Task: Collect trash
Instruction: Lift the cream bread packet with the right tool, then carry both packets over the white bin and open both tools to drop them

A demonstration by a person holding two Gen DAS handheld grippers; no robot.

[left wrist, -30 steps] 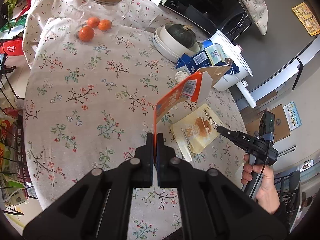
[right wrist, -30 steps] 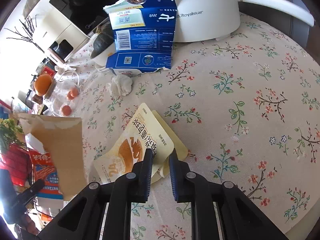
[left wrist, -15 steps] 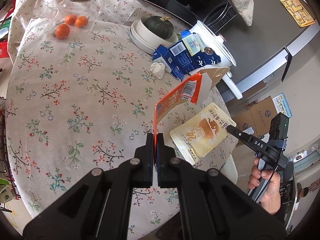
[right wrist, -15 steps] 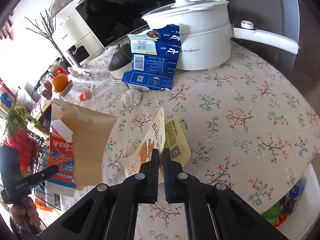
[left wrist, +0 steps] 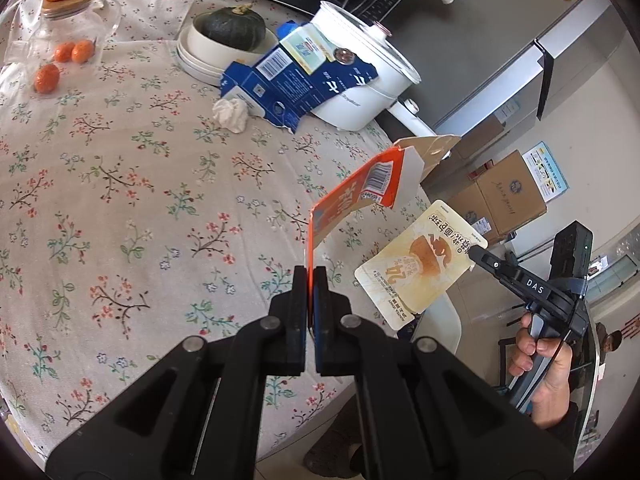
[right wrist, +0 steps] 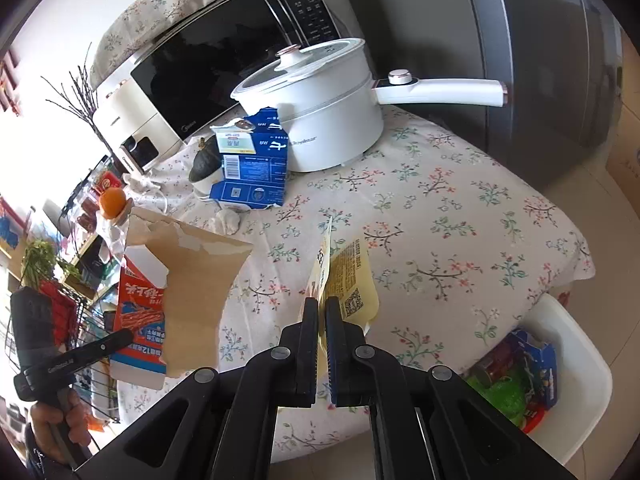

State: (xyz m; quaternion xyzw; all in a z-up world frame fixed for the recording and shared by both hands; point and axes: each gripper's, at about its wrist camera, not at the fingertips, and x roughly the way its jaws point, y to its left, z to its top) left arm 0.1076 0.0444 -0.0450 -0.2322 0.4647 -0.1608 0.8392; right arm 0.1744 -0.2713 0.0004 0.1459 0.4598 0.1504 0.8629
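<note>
Now, from the left wrist, my left tool (left wrist: 311,288) is clamped on the edge of the orange carton (left wrist: 352,200), which hangs above the right side of the tabletop (left wrist: 120,208). The blue carton (left wrist: 296,80) and crumpled tissue (left wrist: 231,114) lie far off by the white pot (left wrist: 360,80).

From the right wrist, my right tool (right wrist: 321,320) is pinched on the thin yellow wrapper (right wrist: 348,280), lifted over the near edge, with the white bin (right wrist: 576,380) low on the right. Such a slim grip on slick film could slip, I judge, dropping the wrapper short of the bin.
</note>
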